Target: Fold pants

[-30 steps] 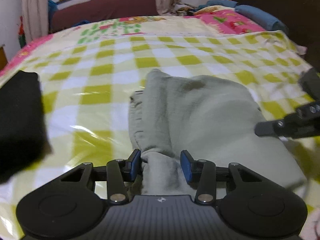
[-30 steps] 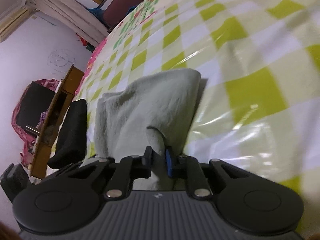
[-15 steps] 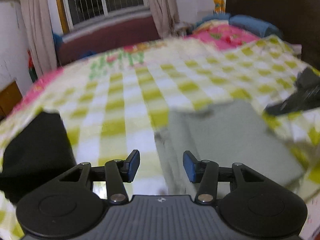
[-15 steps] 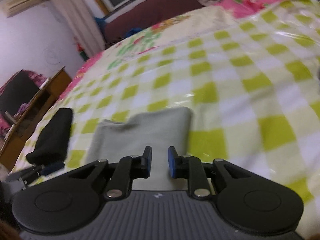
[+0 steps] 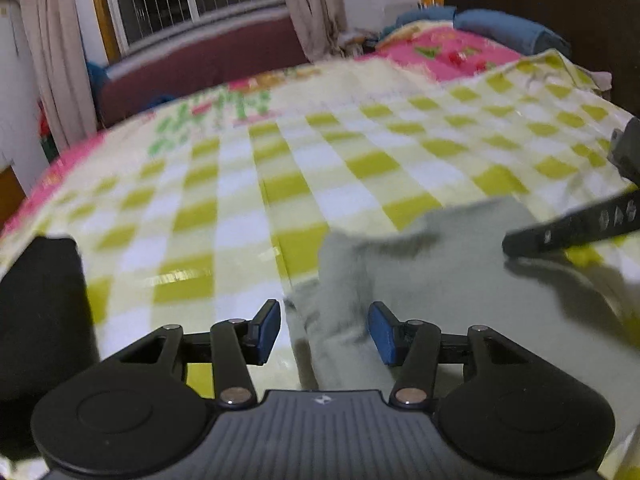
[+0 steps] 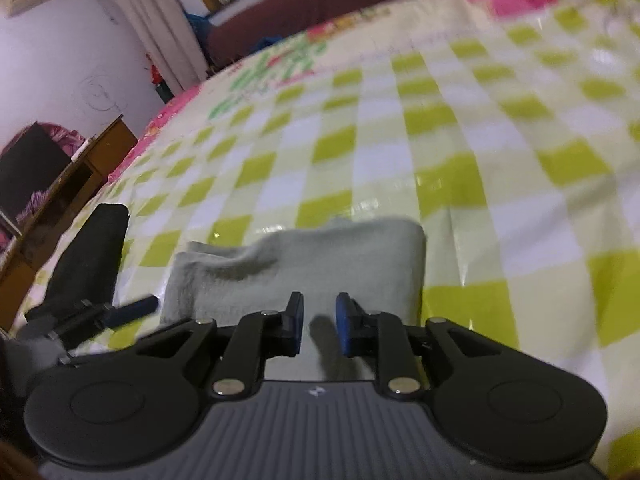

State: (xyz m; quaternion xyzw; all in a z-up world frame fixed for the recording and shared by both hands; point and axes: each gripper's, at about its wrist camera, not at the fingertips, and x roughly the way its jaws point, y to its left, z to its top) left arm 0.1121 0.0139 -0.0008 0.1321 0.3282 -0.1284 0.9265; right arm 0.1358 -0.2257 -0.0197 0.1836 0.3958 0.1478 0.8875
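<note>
The pants (image 5: pixel 440 280) lie as a compact grey-green bundle on the checked bed cover (image 5: pixel 240 208); in the left wrist view they fill the lower right of the frame; in the right wrist view they sit at lower centre, just above the fingers. The folded stack shows at least two layers along its left edge, with a slight ridge at the far corner.

Handling, as a judgement: the fabric appears soft, thick and light, likely a knit or fleece; it will drape and sag when lifted by one point, and layers may slide apart on the glossy cover; take hold at a folded edge or corner so that all layers are pinched together, ideally one corner per gripper; avoid a grip on the top layer alone.

Left gripper (image 5: pixel 323 330): jaws wide apart; nothing is held; the left edge of the bundle lies below the gap, and contact cannot be confirmed because of blur.

Right gripper (image 6: pixel 318 330): jaws parted by a narrow gap; no cloth is pinched between the blue pads; it hangs over the near part of the bundle, casting a shadow on it.

A black garment (image 5: pixel 40 312) lies at the left edge of the frame, apart from the pants.
</note>
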